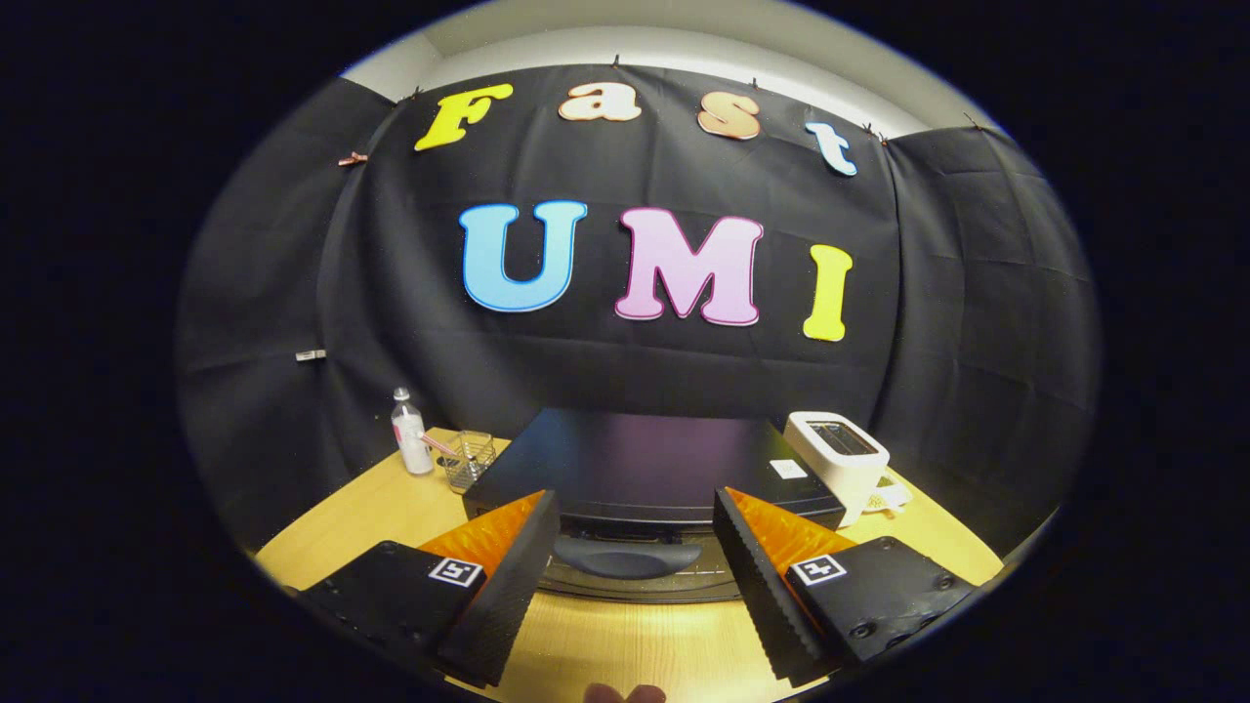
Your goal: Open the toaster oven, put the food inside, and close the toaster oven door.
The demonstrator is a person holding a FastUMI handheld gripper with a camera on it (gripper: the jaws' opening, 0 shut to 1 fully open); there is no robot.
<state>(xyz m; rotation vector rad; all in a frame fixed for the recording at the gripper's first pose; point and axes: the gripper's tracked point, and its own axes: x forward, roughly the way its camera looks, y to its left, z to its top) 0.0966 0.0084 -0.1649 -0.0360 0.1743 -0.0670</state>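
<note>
A black toaster oven (645,459) stands on the wooden table (371,517) just ahead of my fingers, seen from above its flat top. Its door handle (625,558), a dark curved bar, lies in the gap between my two fingers, and the door looks shut against the front. My gripper (633,517) is open, with a finger on each side of the handle and neither touching it. A small pale rounded thing (625,694) peeks in below the fingers; I cannot tell whether it is the food.
A white pop-up toaster (838,451) stands right beside the oven on the right. On the left, past the oven's corner, are a clear plastic bottle (410,432) and a glass container (471,459) with a pink utensil in it.
</note>
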